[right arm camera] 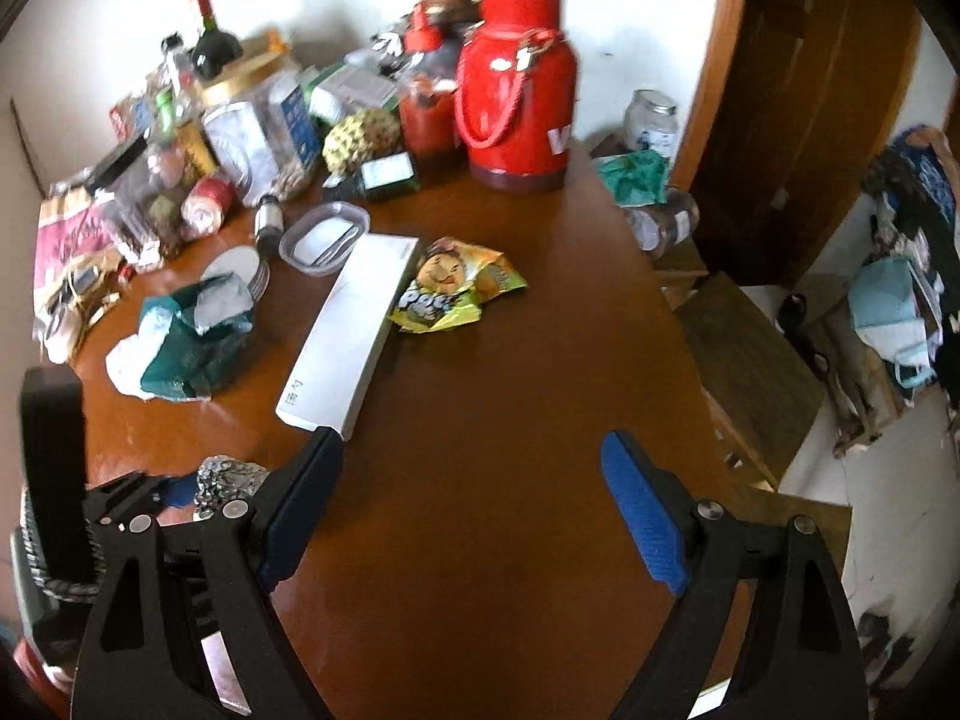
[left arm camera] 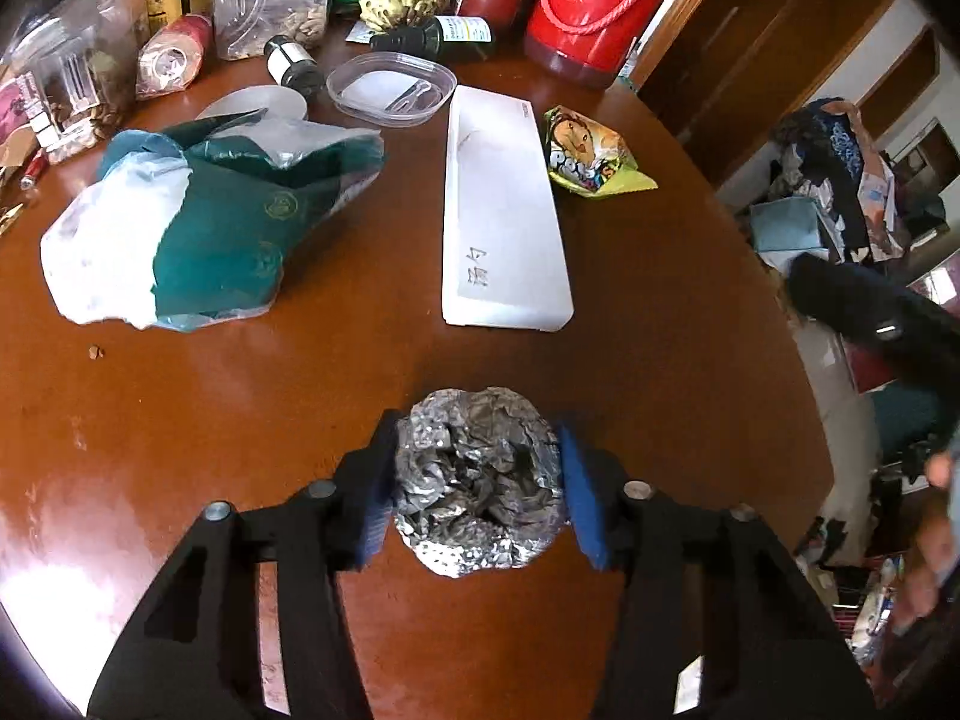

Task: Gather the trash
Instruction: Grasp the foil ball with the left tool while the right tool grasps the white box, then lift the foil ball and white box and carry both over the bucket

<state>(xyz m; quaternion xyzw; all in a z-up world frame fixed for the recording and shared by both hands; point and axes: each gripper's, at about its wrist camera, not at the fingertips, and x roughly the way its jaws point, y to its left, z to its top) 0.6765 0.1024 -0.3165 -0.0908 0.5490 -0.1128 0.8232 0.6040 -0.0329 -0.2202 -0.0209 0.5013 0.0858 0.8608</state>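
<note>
Crumpled foil (left arm camera: 477, 480) sits clamped between the blue pads of the left gripper (left arm camera: 474, 489) above the brown table (left arm camera: 240, 420). The right gripper (right arm camera: 474, 510) hangs spread wide, holding nothing. Beyond lie a white box (left arm camera: 504, 222), a snack wrapper (left arm camera: 591, 153) (yellow-green) and a green bag (left arm camera: 210, 222).

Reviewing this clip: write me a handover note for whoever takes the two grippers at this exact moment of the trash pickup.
Left gripper: shut on the crumpled foil ball, pads on both its sides, at the near edge of the table.
Right gripper: open, holding nothing, above bare tabletop.
Done: foil gripped. No bin shows in either view, so nothing is seen dropped off.
Left: bin the foil. Likely trash still on the table: yellow snack wrapper, crumpled green and white bag, long white box. The clear plastic tray may be trash too. The red thermos and back clutter look like keepers.
</note>
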